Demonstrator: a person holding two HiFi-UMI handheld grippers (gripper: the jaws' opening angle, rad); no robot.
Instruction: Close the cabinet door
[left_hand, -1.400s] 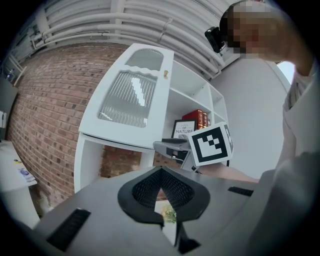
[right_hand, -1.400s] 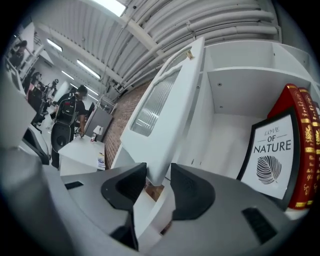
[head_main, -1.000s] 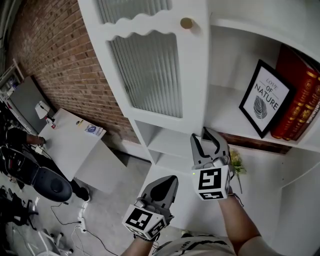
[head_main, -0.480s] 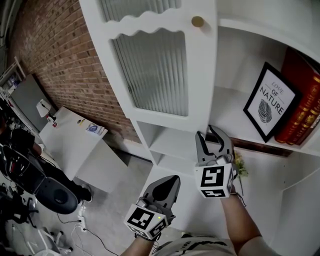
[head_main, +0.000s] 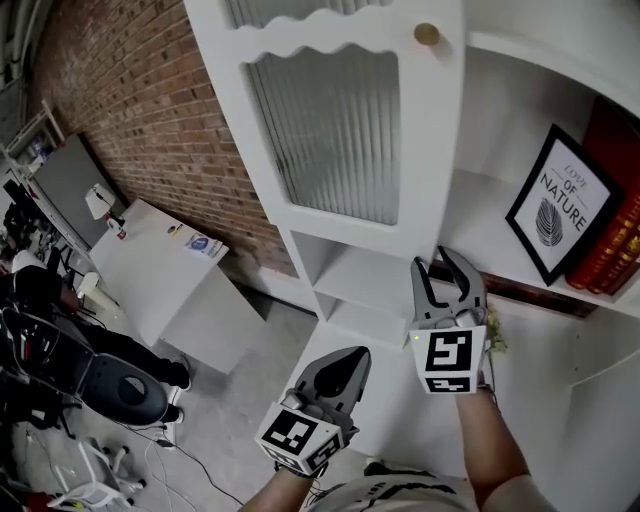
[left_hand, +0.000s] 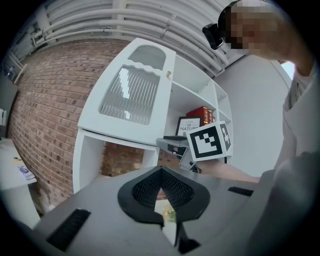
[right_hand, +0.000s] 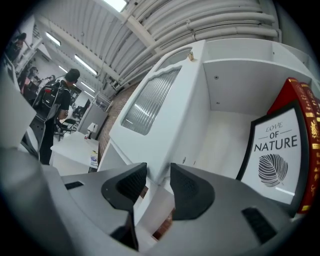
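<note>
**Cabinet door open, right gripper at its lower corner**

The white cabinet door (head_main: 340, 130), fitted with ribbed glass and a brass knob (head_main: 427, 33), is seen swung open in the upper centre of the head view. Just below its lower right corner the right gripper (head_main: 448, 262) is held with its jaws parted. In the right gripper view the door's edge is framed in the gap, but no pad is pressed on it. The left gripper (head_main: 348, 355) is held lower, at bottom centre, its jaws closed together on nothing. A framed print (head_main: 560, 215) and red books (head_main: 620, 235) are stood on the shelf (head_main: 480, 215) at the right. A brick wall (head_main: 130, 100) is seen at the left.
</note>
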